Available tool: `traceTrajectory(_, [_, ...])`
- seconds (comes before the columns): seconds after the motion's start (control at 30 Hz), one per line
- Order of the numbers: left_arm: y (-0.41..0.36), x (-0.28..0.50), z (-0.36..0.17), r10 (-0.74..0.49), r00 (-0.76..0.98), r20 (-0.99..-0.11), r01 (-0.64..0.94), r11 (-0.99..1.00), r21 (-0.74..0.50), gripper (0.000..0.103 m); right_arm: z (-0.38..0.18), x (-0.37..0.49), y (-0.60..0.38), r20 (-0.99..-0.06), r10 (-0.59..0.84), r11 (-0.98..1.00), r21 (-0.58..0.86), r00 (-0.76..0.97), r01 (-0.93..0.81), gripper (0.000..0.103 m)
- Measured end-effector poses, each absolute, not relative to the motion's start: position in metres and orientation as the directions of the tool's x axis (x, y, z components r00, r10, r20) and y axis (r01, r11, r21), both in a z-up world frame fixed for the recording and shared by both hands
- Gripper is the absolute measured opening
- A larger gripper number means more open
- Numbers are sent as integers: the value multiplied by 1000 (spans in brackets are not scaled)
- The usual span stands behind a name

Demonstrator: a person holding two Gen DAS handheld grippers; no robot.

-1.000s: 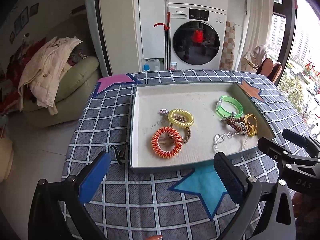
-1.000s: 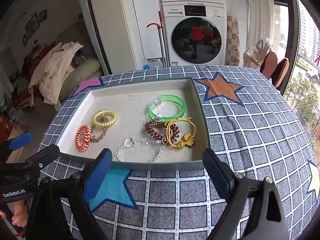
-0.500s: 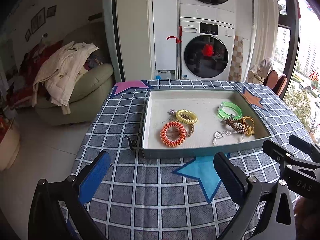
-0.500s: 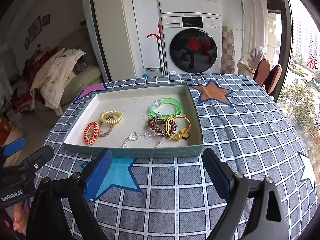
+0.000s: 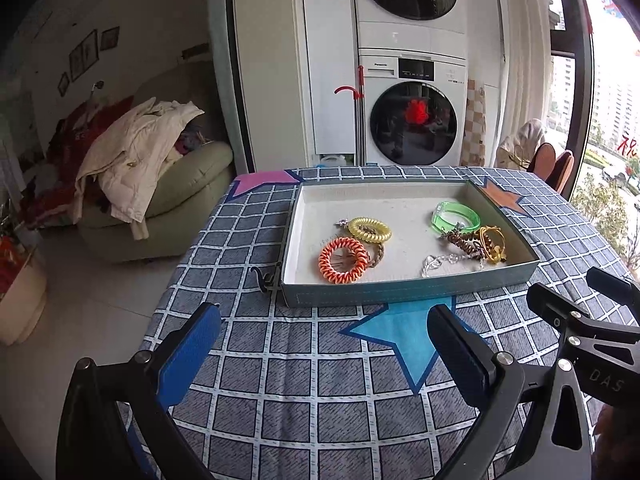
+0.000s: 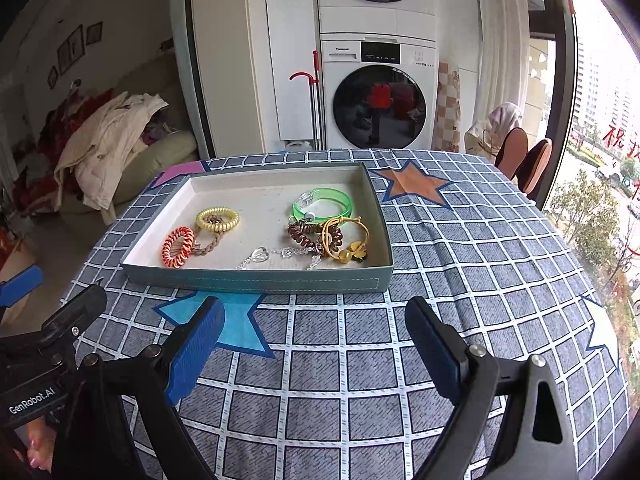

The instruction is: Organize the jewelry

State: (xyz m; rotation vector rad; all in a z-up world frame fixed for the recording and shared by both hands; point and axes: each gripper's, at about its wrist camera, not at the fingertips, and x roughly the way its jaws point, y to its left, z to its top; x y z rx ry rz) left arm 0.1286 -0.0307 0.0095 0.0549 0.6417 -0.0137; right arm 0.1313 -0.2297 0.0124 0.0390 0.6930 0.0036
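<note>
Both your claws hang released and empty: the left gripper (image 5: 324, 344) and right gripper (image 6: 316, 344) sit low in their frames over the checked blue-grey tablecloth (image 6: 460, 264), well short of the shallow grey-green cardboard tray (image 6: 256, 280) at frame centre. Its long axis runs left to right across your view. Neither claw looks clearly nearer.

Inside, count:
- three coil hair ties: orange (image 5: 343, 260), yellow (image 5: 370, 230), brown (image 6: 306, 236);
- one translucent green bangle (image 5: 456, 216);
- one gold cord bracelet (image 6: 346, 240);
- one silver heart chain (image 6: 276, 254).
</note>
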Motion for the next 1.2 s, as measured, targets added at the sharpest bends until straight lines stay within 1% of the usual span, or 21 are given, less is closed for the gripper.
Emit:
traceTrajectory(0.1, [-31, 130, 5, 2, 791, -612, 29, 999, 41, 103, 13, 130, -228, -636, 16, 999, 32, 771, 5, 93])
traceTrajectory(0.47, [-27, 134, -10, 11, 792, -610, 31, 998, 58, 103, 10, 133, -226, -640, 25, 999, 42, 768, 3, 93])
traceTrajectory(0.67, [-17, 138, -20, 20, 781, -624, 20, 998, 57, 103, 9, 135, -222, -641, 28, 999, 40, 767, -3, 93])
traceTrajectory(1.2, [-22, 138, -16, 17, 780, -625, 22, 998, 54, 103, 7, 137, -222, -643, 27, 999, 46, 765, 3, 93])
